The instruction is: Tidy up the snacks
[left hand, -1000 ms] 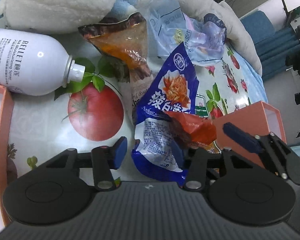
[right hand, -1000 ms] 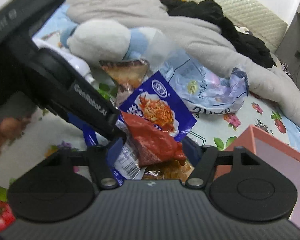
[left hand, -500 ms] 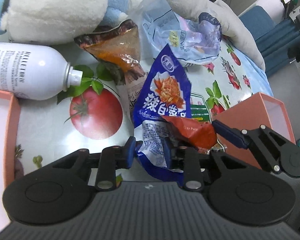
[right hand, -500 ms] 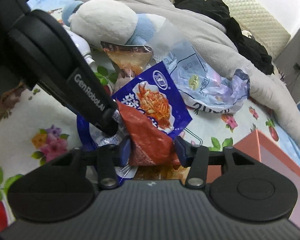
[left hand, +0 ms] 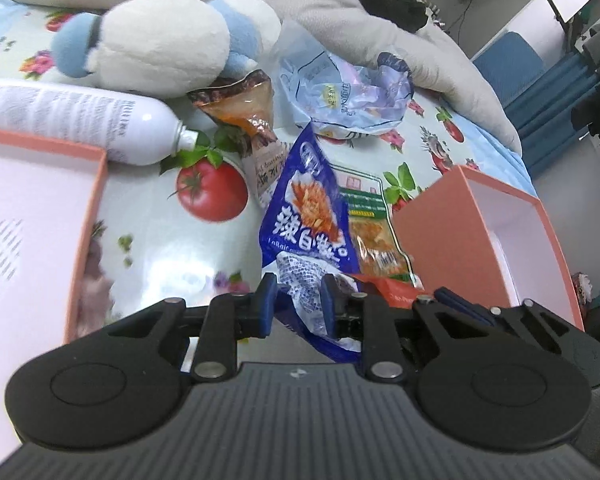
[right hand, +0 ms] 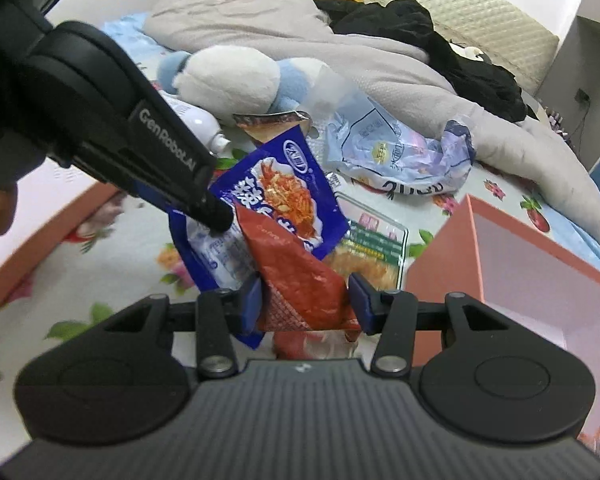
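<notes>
A blue snack packet (left hand: 308, 216) hangs lifted off the fruit-print cloth. My left gripper (left hand: 298, 304) has its jaws closing on the packet's lower end, and the pads press on it. In the right wrist view the same blue packet (right hand: 276, 188) hangs from the left gripper's black fingers (right hand: 216, 212). A red snack packet (right hand: 296, 276) stands between the pads of my right gripper (right hand: 306, 300), which is shut on it just in front of the blue packet. The left wrist view shows only a corner of the red packet (left hand: 396, 296).
A pink-orange box (left hand: 480, 232) stands open at the right and a flat one (left hand: 40, 208) lies at the left. A white spray bottle (left hand: 80, 120), plush toy (left hand: 160, 44), brown packet (left hand: 240, 108), pale blue bag (left hand: 348, 92) and green-labelled packet (left hand: 364, 208) lie beyond.
Both grippers have narrowed onto their packets and risen, drawing back from the cloth. The blue and red packets have come up with them, and more of both boxes shows.
</notes>
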Motion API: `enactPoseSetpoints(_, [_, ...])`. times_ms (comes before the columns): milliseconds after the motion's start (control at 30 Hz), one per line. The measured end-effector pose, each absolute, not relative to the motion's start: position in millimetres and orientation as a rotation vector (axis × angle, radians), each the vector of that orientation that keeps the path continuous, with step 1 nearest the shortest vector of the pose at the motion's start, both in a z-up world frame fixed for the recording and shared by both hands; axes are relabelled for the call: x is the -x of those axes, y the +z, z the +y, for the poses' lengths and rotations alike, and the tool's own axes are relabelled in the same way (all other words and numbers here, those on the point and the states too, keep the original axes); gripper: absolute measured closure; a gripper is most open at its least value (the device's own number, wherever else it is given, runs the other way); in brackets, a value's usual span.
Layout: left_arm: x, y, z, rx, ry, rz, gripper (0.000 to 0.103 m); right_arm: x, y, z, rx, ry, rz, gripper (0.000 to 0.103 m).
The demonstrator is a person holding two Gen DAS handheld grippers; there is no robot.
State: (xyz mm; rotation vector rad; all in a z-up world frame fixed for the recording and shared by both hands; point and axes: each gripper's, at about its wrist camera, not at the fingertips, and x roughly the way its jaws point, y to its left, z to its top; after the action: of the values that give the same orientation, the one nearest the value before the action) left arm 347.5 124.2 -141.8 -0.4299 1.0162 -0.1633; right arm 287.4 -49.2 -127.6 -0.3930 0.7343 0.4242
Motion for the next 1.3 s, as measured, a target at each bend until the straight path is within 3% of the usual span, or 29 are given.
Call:
enactPoseSetpoints(100, [-320.6, -133.4, 124.1, 0.42, -0.145, 1.004, 0.08, -265.9, -123.1, -55.7, 0.381, 0.418, 0.736, 0.053])
enactPoseSetpoints(133, [-311.1, -131.2, 124.4, 0.422, -0.146, 0.999, 0.089, -257.5, -121.7, -58.5, 0.371, 0.417, 0.741, 0.053])
enactPoseSetpoints(167, [-302.6, -129.9, 124.0, 0.419, -0.143, 0.999, 0.089, -252.1, -121.0, -61.0, 0.365, 0.416, 0.744, 0.053])
enactPoseSetpoints(667, [-195.4, -146.6, 120.9, 0.388, -0.115, 1.023, 0.091, -166.9, -131.5, -85.0, 0.174, 0.401, 0.835, 0.056])
enactPoseSetpoints(1033, [-158.8, -168.1, 132.9, 0.366, -0.094, 1.109, 0.09, -146.3, -136.8, -101.1, 0.032, 0.388, 0.878, 0.058])
enactPoseSetpoints(1067, [-158.4, -169.5, 133.4, 0.358, -0.092, 1.12, 0.086, -146.5, -138.2, -104.3, 0.015, 0.386, 0.888, 0.058])
enactPoseSetpoints(1100, [-158.5, -170.6, 133.3, 0.348, -0.091, 1.131, 0.071, -146.8, -140.3, -107.6, -0.002, 0.384, 0.899, 0.058])
enactPoseSetpoints(1167, [-159.2, -170.1, 132.4, 0.317, -0.071, 1.146, 0.031, -147.9, -144.7, -112.5, -0.017, 0.378, 0.914, 0.058])
enactPoseSetpoints(1200, [-158.6, -167.9, 131.8, 0.298, -0.058, 1.137, 0.019, -148.6, -147.2, -114.4, -0.02, 0.375, 0.923, 0.058])
enactPoseSetpoints(1300, [-159.3, -162.2, 127.2, 0.27, -0.102, 1.116, 0.015, -151.6, -155.1, -122.9, -0.062, 0.371, 0.954, 0.058])
